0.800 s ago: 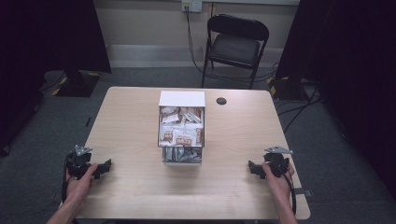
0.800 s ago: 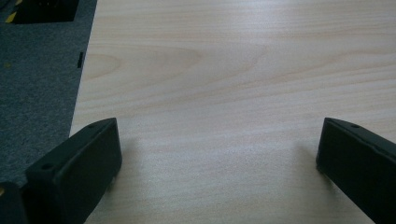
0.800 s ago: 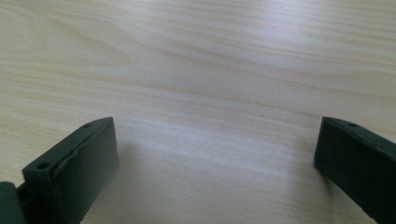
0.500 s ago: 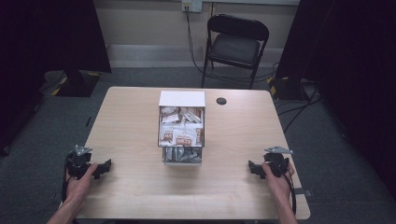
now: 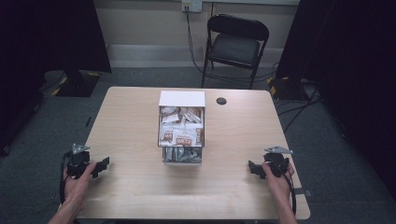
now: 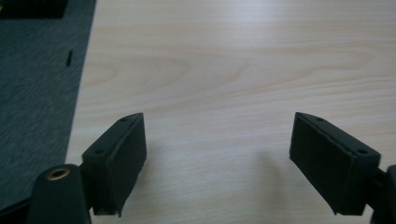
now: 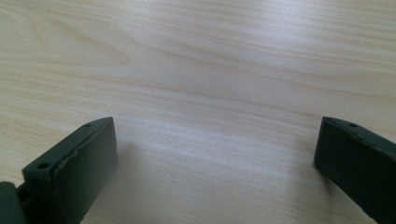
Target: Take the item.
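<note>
A clear box (image 5: 181, 126) with a white top, packed with several small packets, stands at the middle of the wooden table (image 5: 130, 186). My left gripper (image 5: 103, 164) rests near the table's front left edge, held by a hand, its jaws pointing right toward the box. In the left gripper view the left gripper (image 6: 217, 158) stands open over bare wood. My right gripper (image 5: 252, 168) sits near the front right, jaws pointing left. The right gripper (image 7: 215, 168) is open too, with nothing between its fingers.
A small black round disc (image 5: 221, 101) lies behind and to the right of the box. A black folding chair (image 5: 236, 46) stands on the grey carpet beyond the table's far edge. Dark curtains flank both sides.
</note>
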`<state>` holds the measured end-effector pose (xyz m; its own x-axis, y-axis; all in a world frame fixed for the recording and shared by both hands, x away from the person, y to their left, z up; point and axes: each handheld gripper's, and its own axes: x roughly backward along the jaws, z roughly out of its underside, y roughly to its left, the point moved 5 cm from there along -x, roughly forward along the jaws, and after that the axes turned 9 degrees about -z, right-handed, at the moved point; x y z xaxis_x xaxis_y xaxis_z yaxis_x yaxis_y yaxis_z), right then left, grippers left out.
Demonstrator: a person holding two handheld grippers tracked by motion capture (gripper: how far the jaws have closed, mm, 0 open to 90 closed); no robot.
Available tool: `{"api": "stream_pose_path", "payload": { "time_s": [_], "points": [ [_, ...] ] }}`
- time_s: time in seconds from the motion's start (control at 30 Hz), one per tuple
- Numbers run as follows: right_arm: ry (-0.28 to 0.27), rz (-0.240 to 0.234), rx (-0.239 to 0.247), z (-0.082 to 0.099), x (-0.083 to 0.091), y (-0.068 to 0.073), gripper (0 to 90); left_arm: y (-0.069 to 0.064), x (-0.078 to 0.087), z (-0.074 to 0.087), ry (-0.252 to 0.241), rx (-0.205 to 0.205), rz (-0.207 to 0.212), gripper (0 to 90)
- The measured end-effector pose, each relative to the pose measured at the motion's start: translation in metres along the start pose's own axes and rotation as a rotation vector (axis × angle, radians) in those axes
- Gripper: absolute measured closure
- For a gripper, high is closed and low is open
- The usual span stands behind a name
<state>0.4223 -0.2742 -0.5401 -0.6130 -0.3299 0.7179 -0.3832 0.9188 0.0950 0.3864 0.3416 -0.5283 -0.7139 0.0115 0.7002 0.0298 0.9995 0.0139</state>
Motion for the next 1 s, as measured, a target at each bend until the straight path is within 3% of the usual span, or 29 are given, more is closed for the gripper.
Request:
{"api": "stream_pose_path", "payload": {
  "time_s": [0.1,0.3,0.33,0.53,0.63,0.8,0.87,1.0],
  "points": [
    [0.0,0.0,0.0,0.0,0.0,0.0,0.0,-0.003,0.008,-0.005,-0.044,-0.024,0.026,19.2],
    [0.0,0.0,0.0,0.0,0.0,0.0,0.0,-0.012,0.017,-0.011,-0.079,-0.049,0.09,21.6],
    [0.0,0.0,0.0,0.0,0.0,0.0,0.0,-0.013,0.018,-0.012,-0.088,-0.061,0.082,21.8],
    [0.0,0.0,0.0,0.0,0.0,0.0,0.0,-0.028,0.03,-0.02,-0.137,-0.108,0.127,21.8],
    [0.0,0.0,0.0,0.0,0.0,0.0,0.0,-0.034,0.035,-0.022,-0.153,-0.12,0.163,21.8],
    [0.0,0.0,0.0,0.0,0.0,0.0,0.0,-0.041,0.045,-0.031,-0.191,-0.081,0.228,21.5],
    [0.0,0.0,0.0,0.0,0.0,0.0,0.0,-0.045,0.05,-0.035,-0.206,-0.116,0.238,21.5],
    [0.0,0.002,-0.002,0.0,0.0,0.0,0.0,-0.05,0.055,-0.041,-0.214,-0.139,0.278,22.0]
  ]
}}
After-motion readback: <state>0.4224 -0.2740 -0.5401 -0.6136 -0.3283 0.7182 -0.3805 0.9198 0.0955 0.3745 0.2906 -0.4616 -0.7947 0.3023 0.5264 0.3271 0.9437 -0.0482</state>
